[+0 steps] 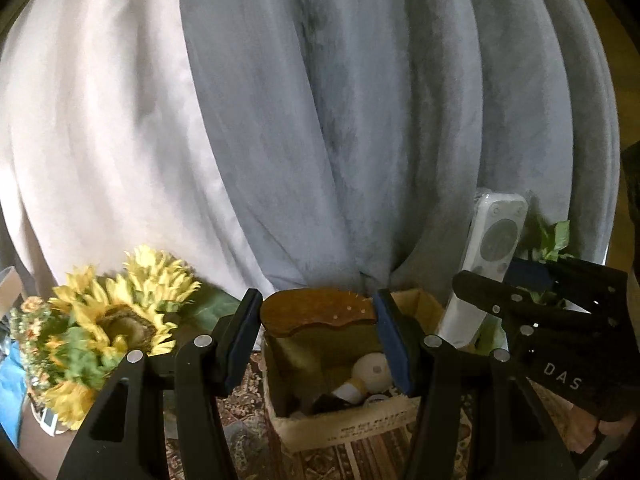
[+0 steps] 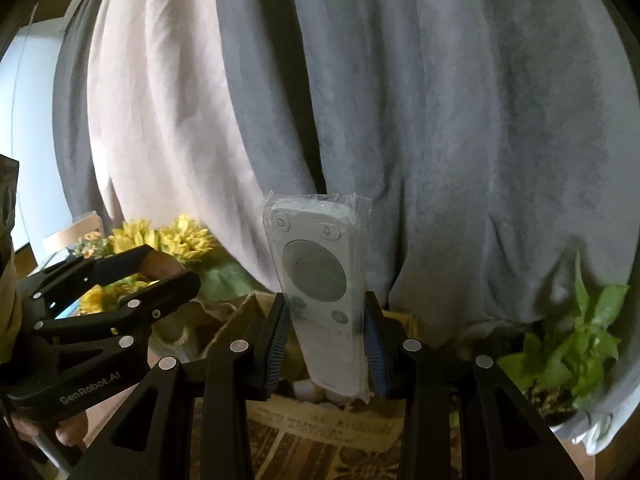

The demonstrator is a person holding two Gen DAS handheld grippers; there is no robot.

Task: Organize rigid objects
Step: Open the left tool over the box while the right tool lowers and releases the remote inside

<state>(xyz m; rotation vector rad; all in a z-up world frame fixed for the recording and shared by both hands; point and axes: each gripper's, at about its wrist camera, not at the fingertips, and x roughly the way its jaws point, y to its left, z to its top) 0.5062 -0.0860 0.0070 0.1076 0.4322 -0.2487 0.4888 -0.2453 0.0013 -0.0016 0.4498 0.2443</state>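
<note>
Carrying both items over the open brown cardboard box (image 1: 344, 424), I needed to release only once clear of its rim. My right gripper (image 2: 326, 344) clamped the plastic-wrapped white remote (image 2: 316, 280) upright; my left gripper (image 1: 316, 320) pinched a brown kidney-shaped wooden piece (image 1: 316, 312). Both pointed slightly downward, side by side.

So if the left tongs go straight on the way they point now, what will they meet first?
Probably the cardboard box: the left tongs, shut on a brown wooden piece, point down into its open top, where a white ball lies. Depth is unclear; the grey curtain hangs behind.
</note>
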